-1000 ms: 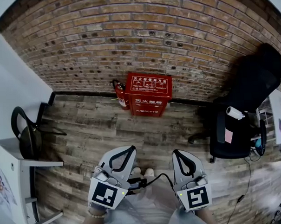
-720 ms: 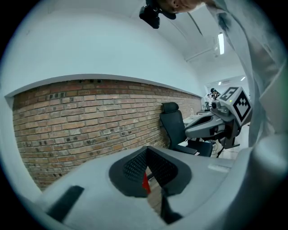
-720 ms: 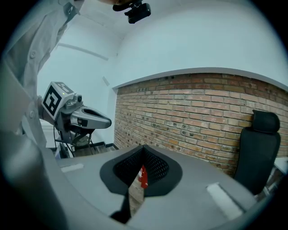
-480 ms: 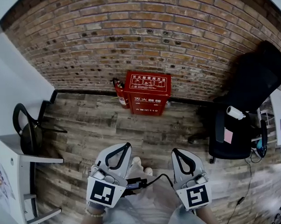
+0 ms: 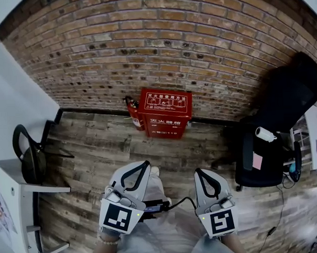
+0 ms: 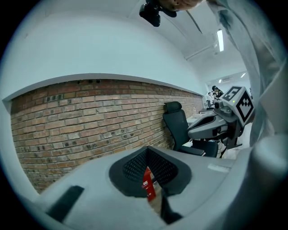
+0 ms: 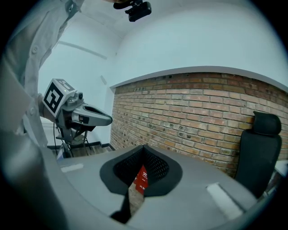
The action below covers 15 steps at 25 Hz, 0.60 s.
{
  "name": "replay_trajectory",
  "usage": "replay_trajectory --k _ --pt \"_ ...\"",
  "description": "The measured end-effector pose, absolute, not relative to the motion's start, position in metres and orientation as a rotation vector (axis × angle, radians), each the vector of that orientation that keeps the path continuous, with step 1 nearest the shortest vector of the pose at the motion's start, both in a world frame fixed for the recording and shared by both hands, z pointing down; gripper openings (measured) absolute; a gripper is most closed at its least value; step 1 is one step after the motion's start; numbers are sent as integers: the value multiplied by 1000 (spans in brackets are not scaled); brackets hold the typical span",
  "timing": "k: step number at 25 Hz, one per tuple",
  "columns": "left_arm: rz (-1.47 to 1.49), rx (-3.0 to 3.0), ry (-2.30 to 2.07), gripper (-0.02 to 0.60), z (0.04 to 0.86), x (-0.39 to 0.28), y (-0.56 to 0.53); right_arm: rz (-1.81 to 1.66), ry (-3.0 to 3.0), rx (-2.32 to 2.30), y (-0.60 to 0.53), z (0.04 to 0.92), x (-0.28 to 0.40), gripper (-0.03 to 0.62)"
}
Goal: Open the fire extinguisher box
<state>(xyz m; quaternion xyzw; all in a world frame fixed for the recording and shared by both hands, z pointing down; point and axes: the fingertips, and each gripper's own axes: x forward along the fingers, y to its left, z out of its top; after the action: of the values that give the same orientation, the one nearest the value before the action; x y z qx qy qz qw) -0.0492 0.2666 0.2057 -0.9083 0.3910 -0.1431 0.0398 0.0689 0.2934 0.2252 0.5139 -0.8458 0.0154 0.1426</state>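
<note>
The fire extinguisher box [image 5: 166,112] sits shut on the floor [image 5: 96,147] at twelve o'clock from the person, its back against the brick wall [image 5: 160,50] and well apart from both claws. The left claw [image 5: 146,163] and the right claw [image 5: 198,172] are both clenched on nothing, held side by side and aimed at the box, which shows as a red sliver through each one's closed tips.

Several things could go wrong from here, to my eye. Clenched tips cannot take a latch or a lid edge, so jaws parted too late would only prod the front and shove the box along the planks. The box is low, so the person has to crouch, and a pull from above might tip it forward off the wall. I cannot make out a handle or catch from here, so the first reach may land on the wrong edge.

A loose fire extinguisher [image 5: 132,111] stands touching the box at its nine o'clock, and a wide swing of the left claw could knock it over. A black cable [image 5: 175,203] runs between the two claws and may snag on a knee. A black office chair [image 5: 274,139] stands at two o'clock, near the path but not across it. A white worktop [image 5: 13,171] lies at nine o'clock. The planks straight ahead show nothing in the way.
</note>
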Motion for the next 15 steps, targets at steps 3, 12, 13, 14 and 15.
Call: replay_trajectory --k 3,12,13,14,15 --pt "-438 -2786 1166 -6 205 -47 241 46 -2428 1490 270 225 68 6" --pt "-457 -2823 1128 -6 210 -59 152 88 -2392 1524 182 227 58 6" --pt "-457 -2828 1120 -6 210 -61 142 93 -2387 1529 173 227 56 6" --pt "-455 -2834 1112 -6 211 -63 133 98 -2381 1533 164 227 54 6" --pt "-449 -2841 1105 -6 210 -65 124 100 -2374 1535 155 227 51 6"
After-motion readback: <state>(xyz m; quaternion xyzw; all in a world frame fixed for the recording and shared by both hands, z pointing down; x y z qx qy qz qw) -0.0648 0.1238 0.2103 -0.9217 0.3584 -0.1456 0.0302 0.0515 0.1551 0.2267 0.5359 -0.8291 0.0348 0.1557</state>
